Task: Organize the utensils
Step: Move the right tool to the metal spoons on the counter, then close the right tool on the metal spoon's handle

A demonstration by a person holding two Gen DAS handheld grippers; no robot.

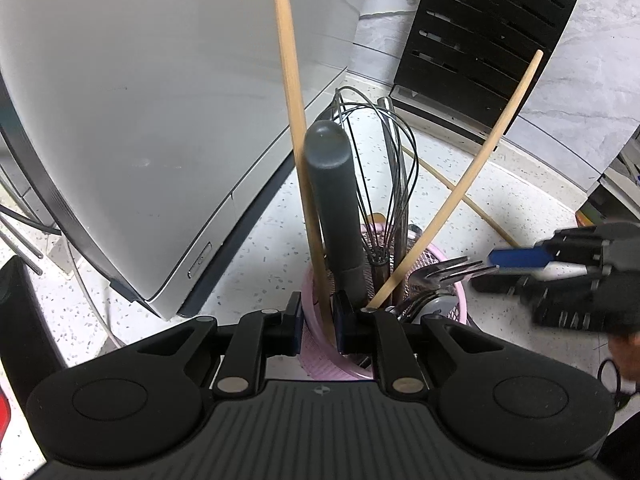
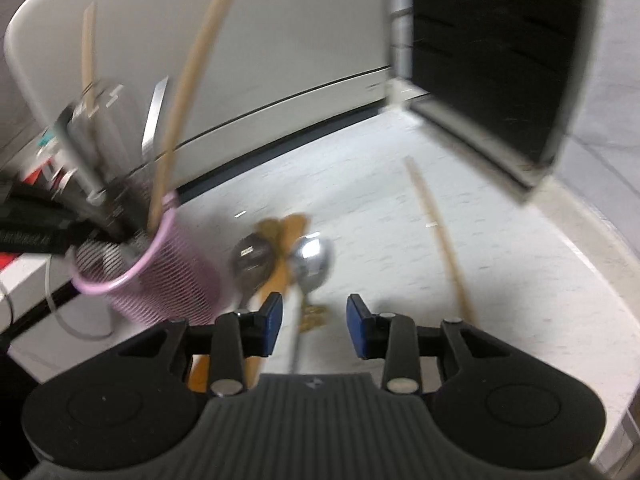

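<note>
Utensils fill the pink mesh holder (image 1: 448, 300) in my left wrist view. The left hand-held gripper (image 1: 318, 322) is clenched on the holder's near rim, one blue pad outside the wall and one inside. Standing in the holder I see a long wooden stick (image 1: 294, 120), a thick grey handle (image 1: 334, 200) just beside it, a wire whisk (image 1: 380, 168) behind that, a second wooden stick (image 1: 460, 184) leaning away to the right, and forks (image 1: 444, 272) at the holder's right edge. Another wooden stick (image 1: 472, 204) lies flat on the speckled white surface (image 1: 256, 248) beyond the holder. A grey appliance (image 1: 160, 120) stands left of the holder and a black slotted knife block (image 1: 492, 40) behind it. The right hand-held gripper (image 1: 520, 260) shows to the holder's right, blurred.

My right wrist view is smeared by motion. The right hand-held gripper (image 2: 315, 328) is released, its blue pads well apart and grasping nothing. The holder (image 2: 160, 276) sits to the left of it, sticks and metal handles poking up from it. On the surface (image 2: 400, 200), right of the holder, lie two metal spoons (image 2: 312, 260), bowls up, across something wooden (image 2: 294, 224) that I cannot identify. One spoon's handle runs back between the pads. The loose stick (image 2: 440, 240) lies further right of the holder, and the knife block (image 2: 500, 60) stands beyond it.
</note>
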